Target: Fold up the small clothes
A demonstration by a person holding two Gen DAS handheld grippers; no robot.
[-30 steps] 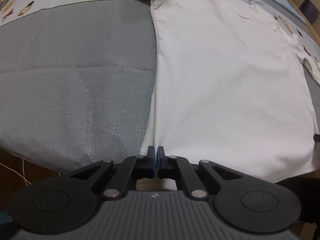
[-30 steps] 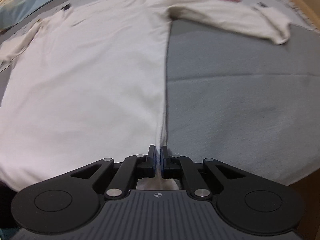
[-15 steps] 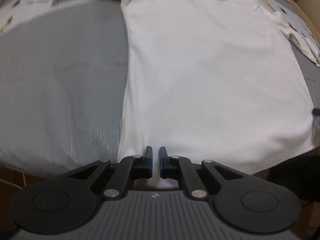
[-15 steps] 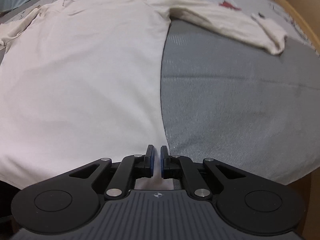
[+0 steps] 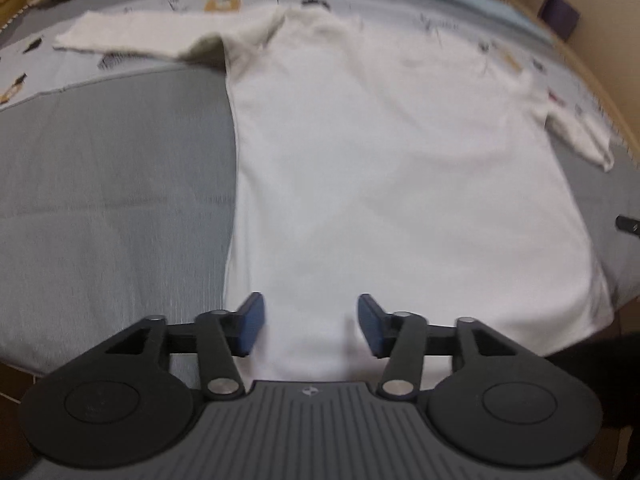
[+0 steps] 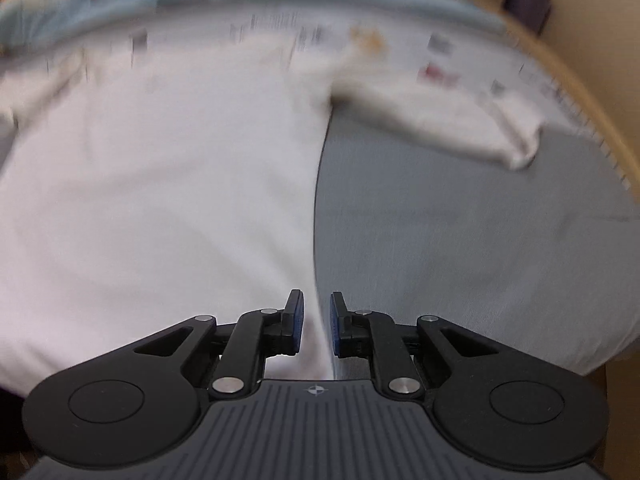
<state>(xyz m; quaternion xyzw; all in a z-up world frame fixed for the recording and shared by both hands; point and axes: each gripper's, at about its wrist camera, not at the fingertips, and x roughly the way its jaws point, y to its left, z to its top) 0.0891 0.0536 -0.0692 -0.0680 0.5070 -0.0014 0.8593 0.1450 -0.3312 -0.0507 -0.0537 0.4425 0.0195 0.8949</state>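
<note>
White shirt (image 5: 392,184) lying flat on grey cover (image 5: 112,208), hem toward cams, sleeves spread out L+R. L gripper (image 5: 311,326) over hem nr shirt's L edge, jaws opening, wide gap, pads clear of cloth. R gripper (image 6: 315,326) over shirt's R side edge, jaws opening, narrow gap, not pinching cloth. R view motion-blurred. Printed sheet (image 5: 24,76) beyond cover: small pics, no legible text. No readable brand, only small emblem on gripper bodies.

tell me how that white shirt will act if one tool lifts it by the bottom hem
The white shirt lies flat and thin on the grey bedcover, so it will probably drape limply. It looks light. Its spread sleeve would likely trail and drag.
</note>
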